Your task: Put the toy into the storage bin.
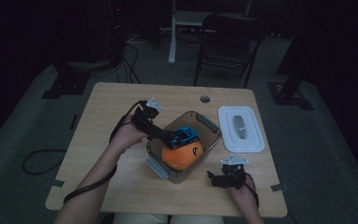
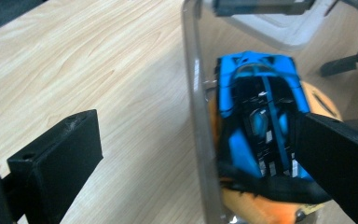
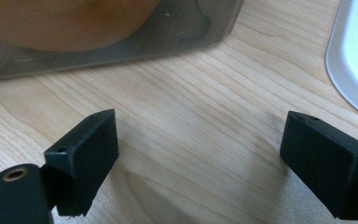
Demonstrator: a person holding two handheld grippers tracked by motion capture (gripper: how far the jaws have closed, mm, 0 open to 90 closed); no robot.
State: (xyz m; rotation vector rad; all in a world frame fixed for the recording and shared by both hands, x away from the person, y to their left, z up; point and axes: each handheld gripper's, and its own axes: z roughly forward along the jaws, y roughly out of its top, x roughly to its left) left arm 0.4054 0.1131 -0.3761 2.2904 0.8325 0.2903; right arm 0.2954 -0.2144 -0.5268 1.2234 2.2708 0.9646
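Backing my left gripper (image 1: 168, 136) straight out w/o clipping the container (image 1: 213, 132) wall is the move now: jaws wide, gripping nothing. Blue toy car (image 2: 256, 112) sits inside atop the orange ball (image 1: 179, 156), nearer my right-hand jaw; the wall runs between the two. Right gripper (image 1: 213, 178) rests on the table (image 1: 121, 98), jaws open & empty.

Looks like a lab or recording studio setup, not anybody's home — the room is dark all round, with grey carpet (image 1: 23, 135) underfoot. One small wooden desk (image 1: 116, 100) sits in the middle. Past its far edge there's a black folding chair (image 1: 228, 42) and a white stand (image 1: 172, 32). Heavy black stand feet (image 1: 60, 86) flank the far corners — loose cables (image 1: 39, 161) snake across the floor.
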